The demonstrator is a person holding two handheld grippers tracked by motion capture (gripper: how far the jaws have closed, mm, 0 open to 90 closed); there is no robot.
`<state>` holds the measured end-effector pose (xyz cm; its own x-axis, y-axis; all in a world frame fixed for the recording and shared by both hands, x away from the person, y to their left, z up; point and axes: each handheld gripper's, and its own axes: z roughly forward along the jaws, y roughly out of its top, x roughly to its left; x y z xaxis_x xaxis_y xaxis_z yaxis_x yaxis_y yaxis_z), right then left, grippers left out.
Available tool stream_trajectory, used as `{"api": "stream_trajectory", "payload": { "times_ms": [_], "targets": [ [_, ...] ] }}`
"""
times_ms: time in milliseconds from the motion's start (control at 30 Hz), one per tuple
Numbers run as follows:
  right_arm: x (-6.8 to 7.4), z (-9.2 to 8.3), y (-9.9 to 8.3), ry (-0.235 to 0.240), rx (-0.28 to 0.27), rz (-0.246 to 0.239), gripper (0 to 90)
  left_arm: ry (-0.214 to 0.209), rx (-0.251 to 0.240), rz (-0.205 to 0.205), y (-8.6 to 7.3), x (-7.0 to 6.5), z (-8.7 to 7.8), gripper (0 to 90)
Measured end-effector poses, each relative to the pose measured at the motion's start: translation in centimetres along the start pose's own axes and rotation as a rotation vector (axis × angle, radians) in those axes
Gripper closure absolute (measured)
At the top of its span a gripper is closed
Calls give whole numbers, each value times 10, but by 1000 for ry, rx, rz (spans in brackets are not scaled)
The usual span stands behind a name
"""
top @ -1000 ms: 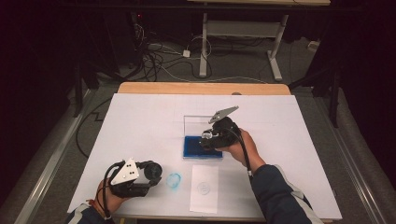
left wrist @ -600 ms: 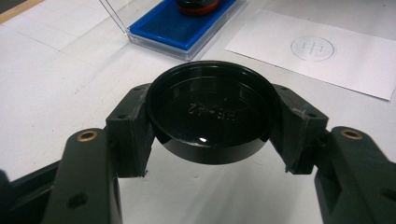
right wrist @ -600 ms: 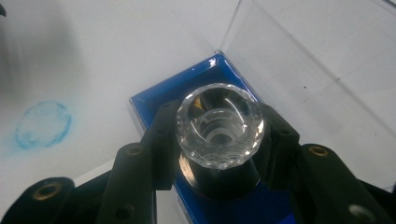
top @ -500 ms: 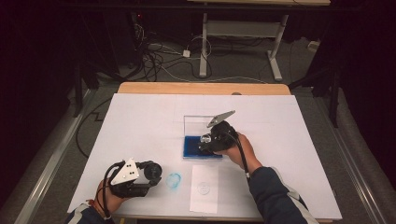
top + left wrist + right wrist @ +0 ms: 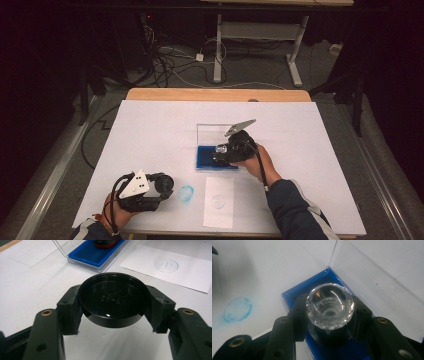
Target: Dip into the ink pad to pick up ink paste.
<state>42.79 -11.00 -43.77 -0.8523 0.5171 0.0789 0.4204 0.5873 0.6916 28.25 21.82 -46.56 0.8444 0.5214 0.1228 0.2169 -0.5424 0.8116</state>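
Barely anything shifts since the earlier frames: our right gripper [image 5: 223, 152] eases a touch toward us over the blue pad, while the left gripper [image 5: 167, 184] sits just as it did, near the front edge.

Starting big, we've got the white worktop [image 5: 150, 135] spread under everything. On it, mid-field, sits the blue ink pad [image 5: 205, 156] in its clear case, lid [image 5: 212, 132] standing open behind. Nearer us lies a sheet of paper [image 5: 219, 200] carrying one round stamped mark [image 5: 166, 265], and just left of it a blue smudge [image 5: 186, 193] on the worktop.

Now the small stuff. Our right fingers [image 5: 297, 312] are clamped on a stamp with a faceted crystal knob [image 5: 330, 305], and it's down in the blue tray, black base on or just above the ink; we can't tell which. Our left fingers [image 5: 68, 307] are squeezed tight round a black round cap [image 5: 113, 298], held clear of the worktop near that smudge.

Where could this slip? The knob is slick, faceted glass, so a tilted lift might let the stamp twist in the fingers and print lopsided. Press unevenly and the base inks only one side. Drift sideways on the way to the paper and we get another stray blue blot on the worktop. And that open lid sits right behind the gripper, easy to knock.
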Motion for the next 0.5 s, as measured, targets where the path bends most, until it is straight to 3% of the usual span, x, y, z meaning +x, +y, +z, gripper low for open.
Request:
{"api": "stream_trajectory", "payload": {
  "times_ms": [333, 500],
  "targets": [
    [2, 1, 2, -19, 10, -15, 574, 0, 4, 1, 0, 0, 0, 365],
    [4, 1, 3, -39, 24, -46, 573, 5, -3, -2, 0, 0, -1, 365]
  ]
}}
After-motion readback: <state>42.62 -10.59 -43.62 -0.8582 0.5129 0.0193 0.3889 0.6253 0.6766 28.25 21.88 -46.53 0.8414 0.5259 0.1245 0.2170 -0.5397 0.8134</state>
